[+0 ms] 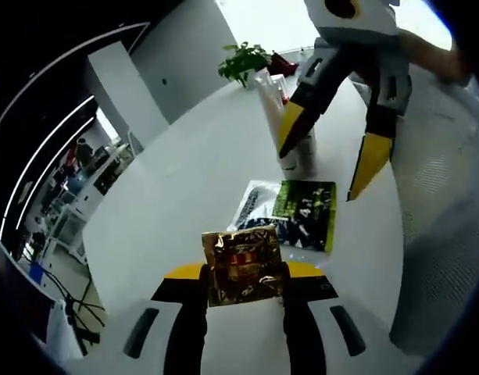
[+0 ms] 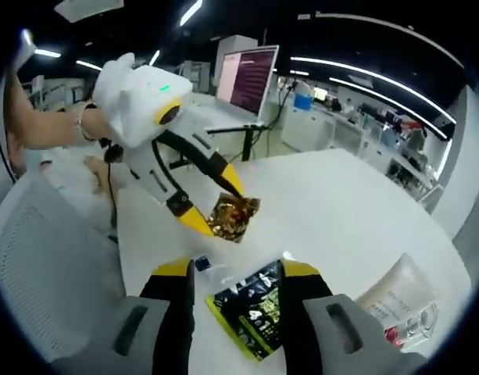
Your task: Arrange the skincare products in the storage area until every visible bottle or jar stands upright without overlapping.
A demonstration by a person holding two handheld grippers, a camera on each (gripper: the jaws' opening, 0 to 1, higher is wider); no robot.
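My left gripper (image 1: 244,271) is shut on a gold foil sachet (image 1: 243,266) and holds it above the white table (image 1: 176,187). In the right gripper view the left gripper (image 2: 216,201) grips that gold sachet (image 2: 235,216) at centre. My right gripper (image 1: 330,144) hangs open above a green-black sachet (image 1: 305,212) that lies flat beside a clear packet (image 1: 253,201). In the right gripper view the green-black sachet (image 2: 253,310) lies below the open right gripper (image 2: 237,269). A white tube (image 1: 272,98) and a small clear bottle (image 1: 305,156) stand behind it; the white tube (image 2: 397,297) and the bottle (image 2: 415,324) sit at lower right.
A potted plant (image 1: 243,61) stands at the far table edge. A grey mesh chair (image 1: 450,234) is close to the table on the right; the chair (image 2: 44,266) fills the lower left. A monitor (image 2: 251,78) and desks lie beyond the table. A person's forearm (image 2: 48,129) holds the left gripper.
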